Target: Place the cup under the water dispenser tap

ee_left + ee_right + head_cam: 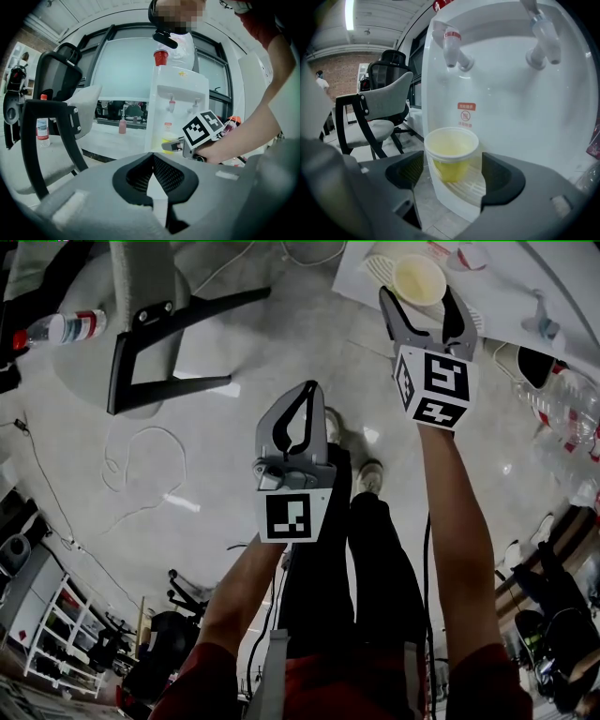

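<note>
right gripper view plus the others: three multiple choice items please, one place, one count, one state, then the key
1. Where does the yellow cup stand?
A. on the dispenser's drip tray
B. on top of the dispenser
C. lifted clear of it

2. How many taps does the dispenser have?
A. one
B. two
C. three

3. How do the right gripper's jaws stand?
A. shut on the cup
B. apart, the cup between them untouched
C. shut on nothing

Key: 1 A, it sits on the ribbed tray below the taps; 2 B, two spouts show on the front; 3 B, both pads stand wide of its sides.
</note>
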